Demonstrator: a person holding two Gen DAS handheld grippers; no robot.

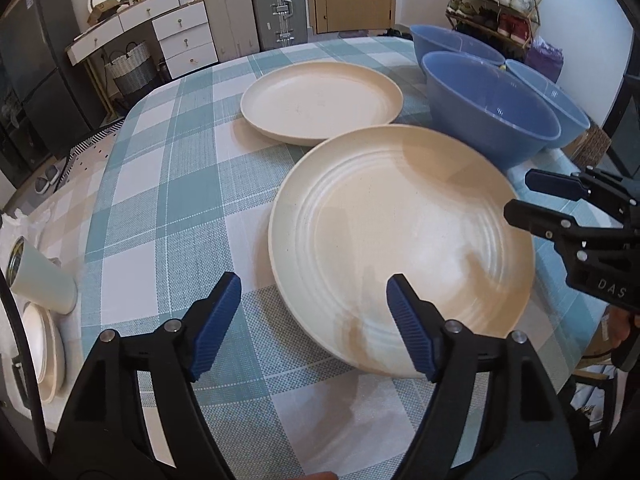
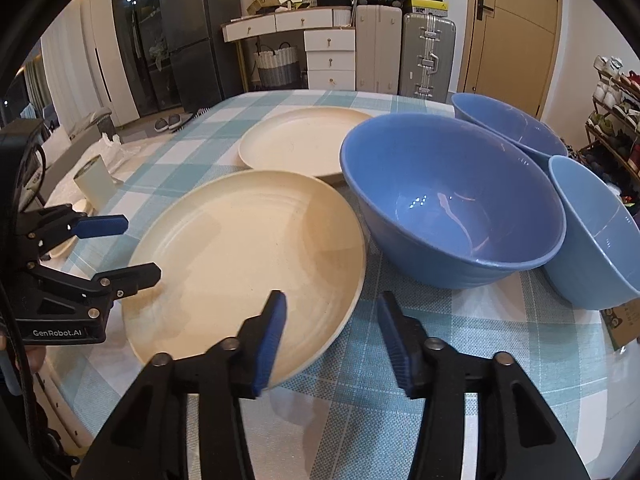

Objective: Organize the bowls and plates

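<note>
Cream near plate (image 1: pixel 400 240) flat on the checked table (image 1: pixel 168 208), just in front of far plate (image 1: pixel 320 100), blue bowls (image 2: pixel 448 200) beside. Left gripper (image 1: pixel 312 320) and right gripper (image 2: pixel 332 332) at near plate's edges, both jaws apart, holding nothing.

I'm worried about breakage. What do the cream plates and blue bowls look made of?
Near cream plate: matte, finely speckled, moulded rings; probably wheat-straw plastic or melamine, possibly stoneware. Far cream plate: same look. Nearest blue bowl: glossy with sharp highlights; glazed ceramic or glass, unclear which.
</note>
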